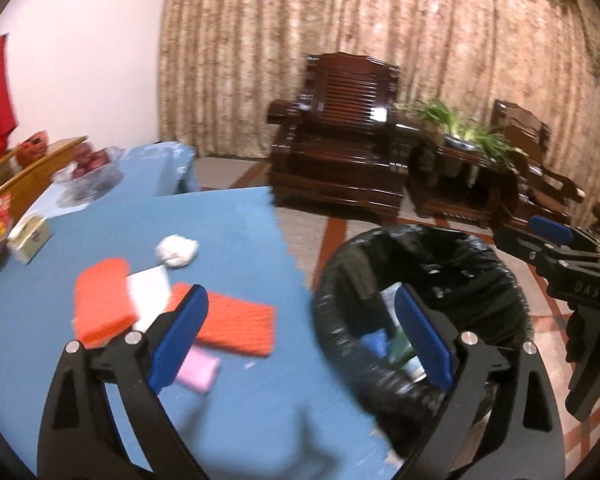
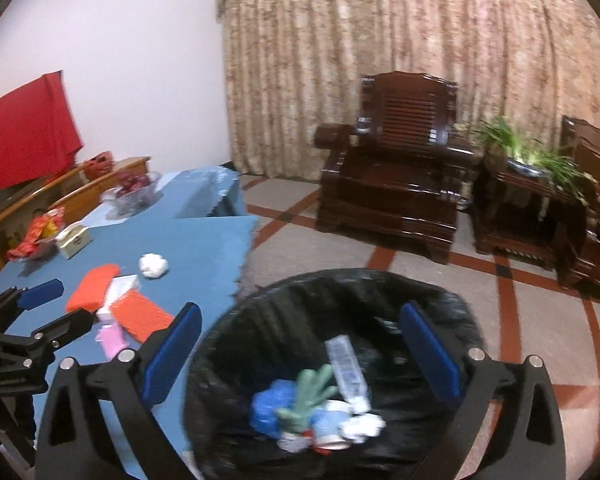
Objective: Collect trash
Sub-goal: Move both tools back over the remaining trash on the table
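Trash still on your counter (image 2: 204, 248): a crumpled paper ball (image 2: 153, 265) far left, orange wrappers (image 2: 140, 314) nearer. Both your grippers, left (image 1: 300, 340) and right (image 2: 300, 350), have jaws spread, empty, right one over the black-lined bin (image 2: 440, 304).

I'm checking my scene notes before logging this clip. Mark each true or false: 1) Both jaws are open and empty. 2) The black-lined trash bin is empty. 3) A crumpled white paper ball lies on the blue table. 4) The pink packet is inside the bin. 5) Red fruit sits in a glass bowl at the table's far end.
1) True: the left gripper and right gripper hold nothing.
2) False: the black-lined trash bin already holds wrappers and crumpled paper.
3) True: crumpled white paper ball, blue table.
4) False: the pink packet lies on the table.
5) True: glass bowl of red fruit.
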